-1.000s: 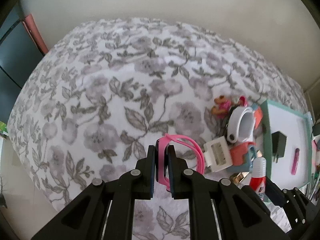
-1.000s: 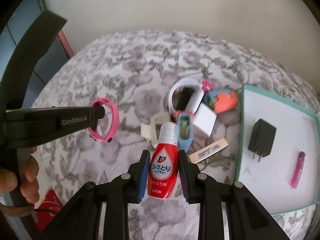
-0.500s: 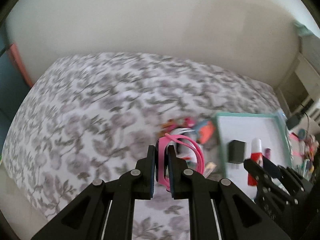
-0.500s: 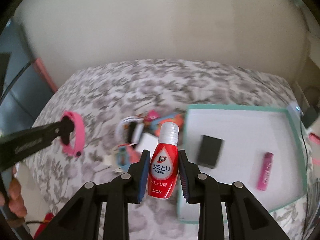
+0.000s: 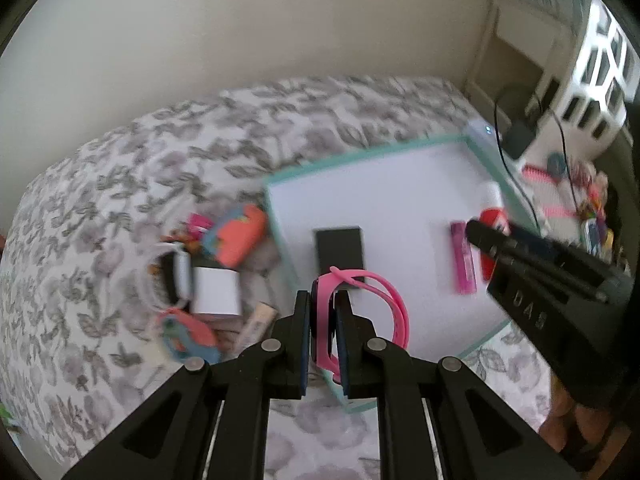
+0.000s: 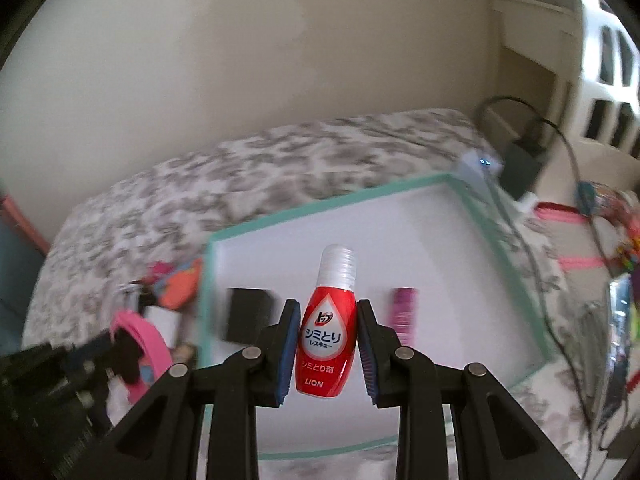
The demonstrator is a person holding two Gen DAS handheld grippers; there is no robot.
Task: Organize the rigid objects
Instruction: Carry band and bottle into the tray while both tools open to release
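My left gripper [image 5: 322,314] is shut on a pink wristband [image 5: 372,304] and holds it above the near left edge of a teal-rimmed white tray [image 5: 400,148]. My right gripper [image 6: 328,340] is shut on a red stain-remover bottle [image 6: 326,340] with a clear cap, held upright over the tray [image 6: 320,204]. In the tray lie a black charger [image 5: 340,248] and a pink tube [image 5: 462,258]. The right gripper also shows in the left wrist view [image 5: 486,238], over the tray's right side, with the bottle [image 5: 494,216] partly hidden behind it.
The tray sits on a bed with a grey floral sheet [image 5: 120,160]. Left of the tray lies a pile of small items: an orange-blue case [image 5: 236,236], a white box [image 5: 216,292], a white band [image 5: 180,276]. A cable and clutter [image 6: 560,208] lie right of the tray.
Both grippers have swung right, from over the pile to over the tray, each still holding its object. The views now face the tray and the bed's right end.
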